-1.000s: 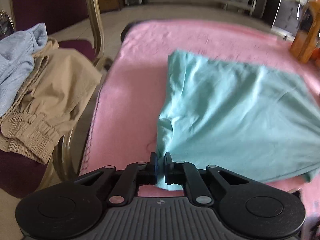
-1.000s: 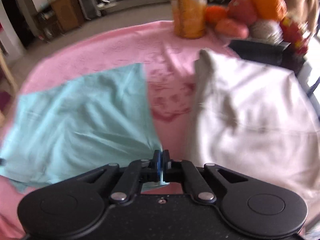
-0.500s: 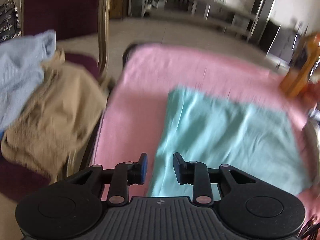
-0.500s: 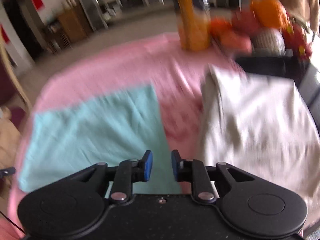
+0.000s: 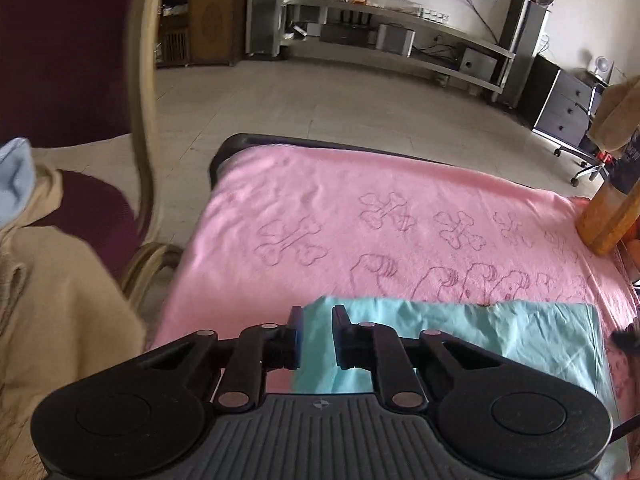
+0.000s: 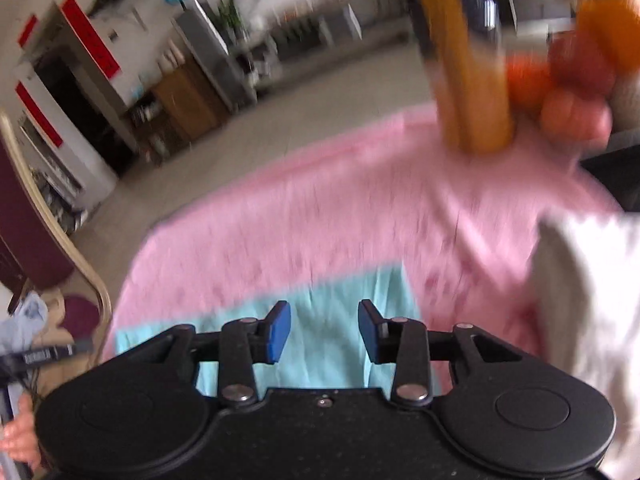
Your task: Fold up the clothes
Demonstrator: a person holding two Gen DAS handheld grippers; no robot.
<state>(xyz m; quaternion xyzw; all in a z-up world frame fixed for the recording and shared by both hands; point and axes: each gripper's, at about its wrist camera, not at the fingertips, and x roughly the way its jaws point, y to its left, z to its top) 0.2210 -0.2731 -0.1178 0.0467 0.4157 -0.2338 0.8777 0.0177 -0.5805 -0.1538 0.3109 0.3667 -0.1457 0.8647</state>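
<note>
A folded teal garment (image 5: 500, 332) lies flat on the pink towel-covered table (image 5: 360, 216). My left gripper (image 5: 318, 316) hovers open over the garment's near left corner with nothing between its fingers. In the blurred right wrist view the same teal garment (image 6: 328, 320) lies under my right gripper (image 6: 324, 320), which is open and holds nothing. A white garment (image 6: 592, 300) lies on the table to the right of the teal one.
A chair (image 5: 140, 120) at the left carries a beige garment (image 5: 60, 300) and a light blue one (image 5: 14, 176). An orange bottle (image 5: 608, 220) and fruit (image 6: 576, 80) stand at the table's far right. A hand (image 6: 16, 436) shows at lower left.
Both grippers let go of the teal garment's corners, opened and drew back and up. The garment now lies flat, and the right view has turned blurry.
</note>
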